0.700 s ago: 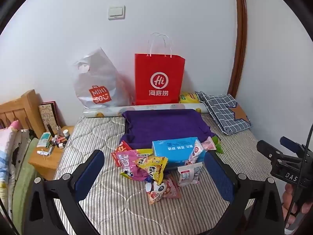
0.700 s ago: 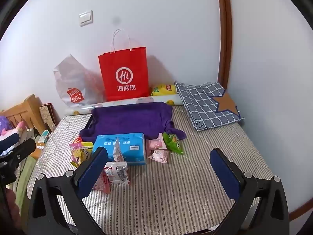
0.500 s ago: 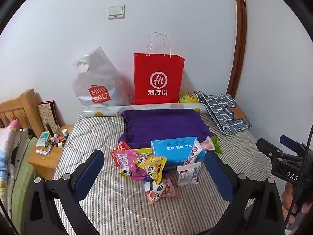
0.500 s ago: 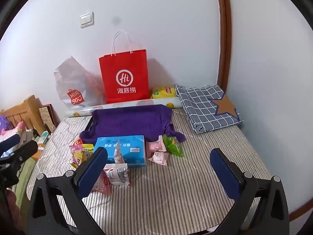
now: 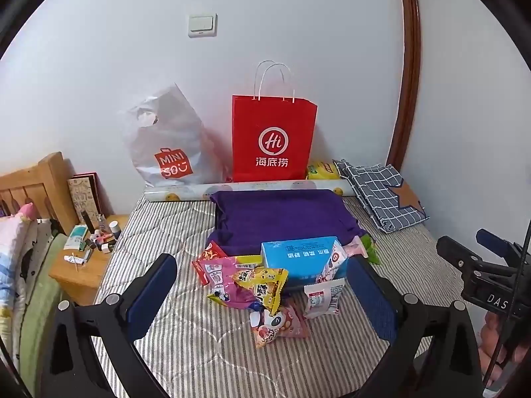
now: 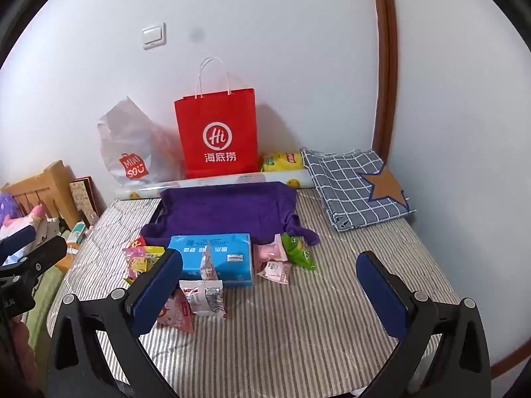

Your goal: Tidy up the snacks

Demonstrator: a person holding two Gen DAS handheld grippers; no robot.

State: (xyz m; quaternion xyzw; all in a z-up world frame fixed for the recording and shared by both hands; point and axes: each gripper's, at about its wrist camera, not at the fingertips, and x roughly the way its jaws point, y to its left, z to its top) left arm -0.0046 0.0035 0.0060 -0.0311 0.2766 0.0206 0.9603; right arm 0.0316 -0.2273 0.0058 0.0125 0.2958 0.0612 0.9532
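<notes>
Striped bedding (image 5: 186, 348) at frame centre bears light, crinkly snack packets (image 5: 262, 285), best pinched by sealed edges; left gripper (image 5: 262, 301) and right gripper (image 6: 268, 292) gape wide, empty

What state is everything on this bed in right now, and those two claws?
left claw: open, empty, above the bed
right claw: open, empty
red paper bag: upright against the wall
Miniso plastic bag: leaning on the wall
purple cloth: spread flat
blue tissue pack: lying on the cloth's front edge
snack packets: loose, heaped beside the pack
checked fabric: folded
</notes>
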